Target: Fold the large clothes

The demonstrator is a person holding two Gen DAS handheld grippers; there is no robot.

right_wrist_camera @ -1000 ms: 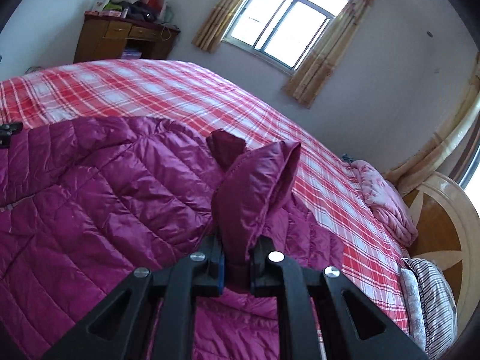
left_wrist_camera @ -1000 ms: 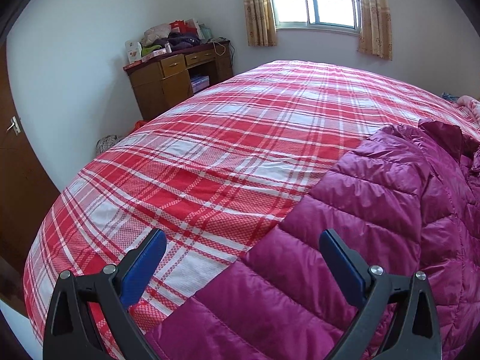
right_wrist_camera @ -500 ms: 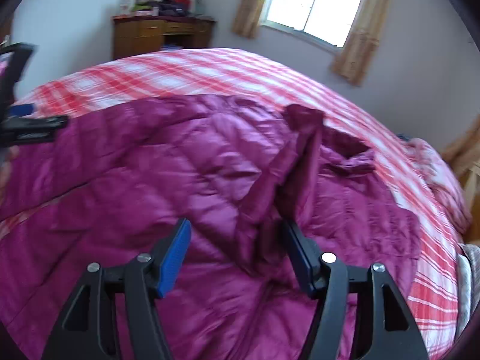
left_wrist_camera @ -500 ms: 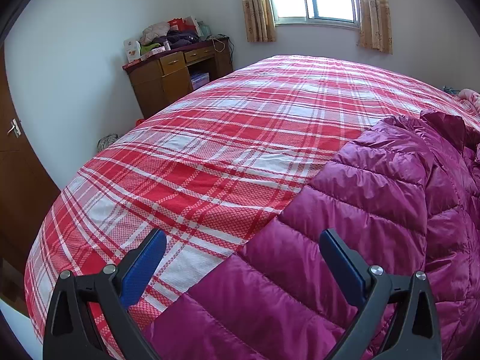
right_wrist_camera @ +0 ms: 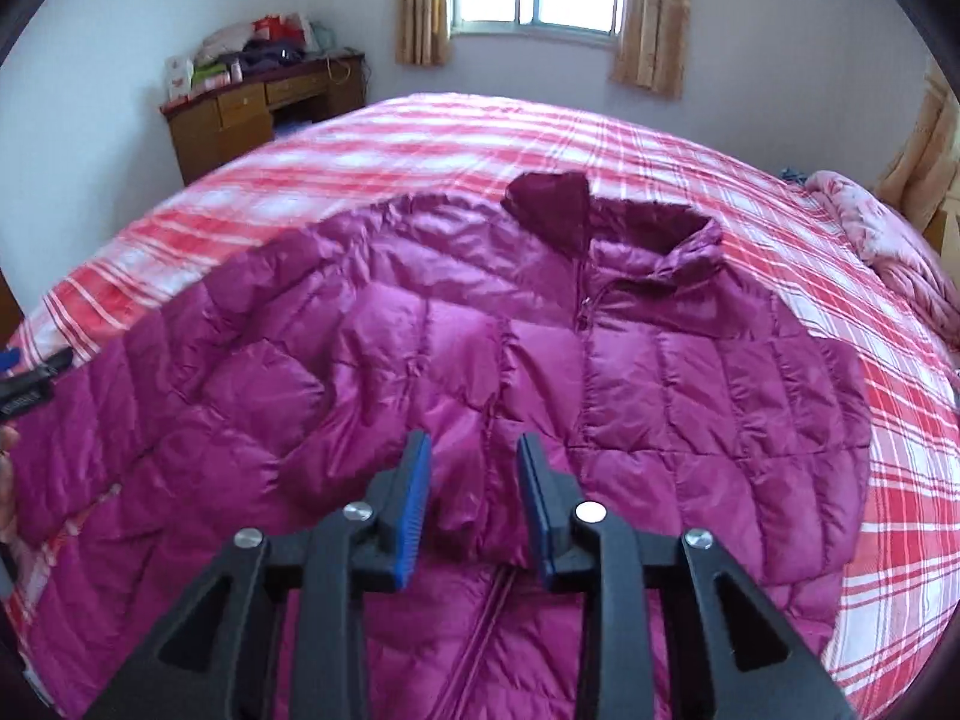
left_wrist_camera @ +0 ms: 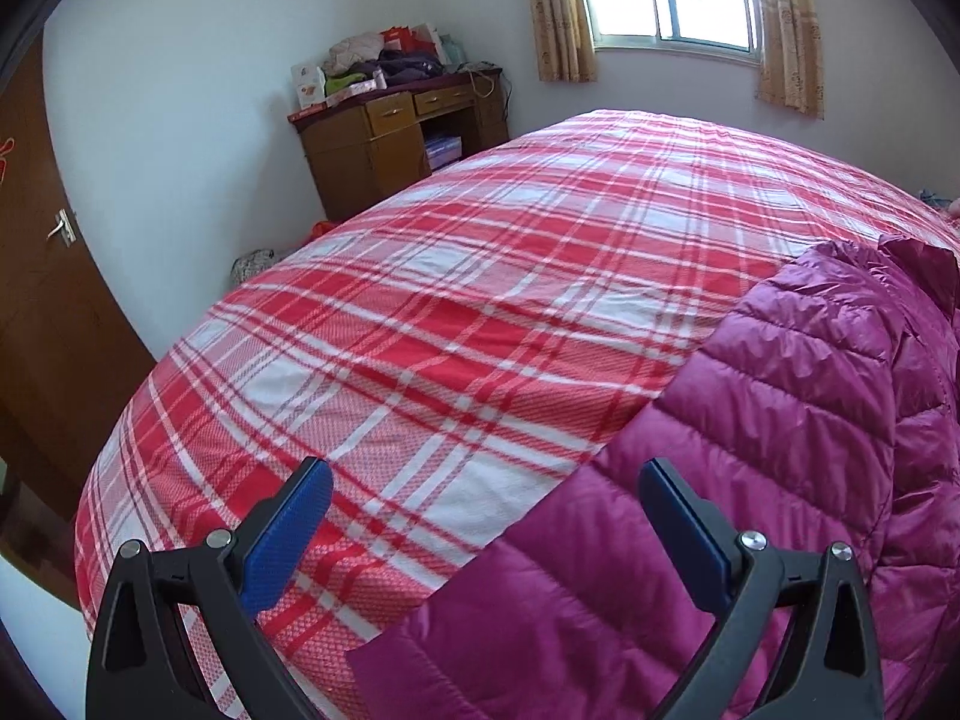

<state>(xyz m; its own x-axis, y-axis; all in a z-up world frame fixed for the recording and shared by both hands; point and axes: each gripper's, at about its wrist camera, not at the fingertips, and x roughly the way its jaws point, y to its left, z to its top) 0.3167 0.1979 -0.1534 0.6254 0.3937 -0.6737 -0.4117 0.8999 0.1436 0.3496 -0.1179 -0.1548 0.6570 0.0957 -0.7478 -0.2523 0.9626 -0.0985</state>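
Fingers of the right gripper, having dropped the collar, narrow again, empty, over the jacket spread ahead on the bed; left gripper gapes wide beside its sleeve, folding yet to begin.

Magenta quilted down jacket showing a darker maroon collar lining. Bed sheet showing red-and-white plaid with thin grey lines. Right gripper showing black arms, blue pads on the jaws; left gripper likewise. Beyond the jaws: brown wooden bench, beige patterned curtains, pale walls, dark brown door.
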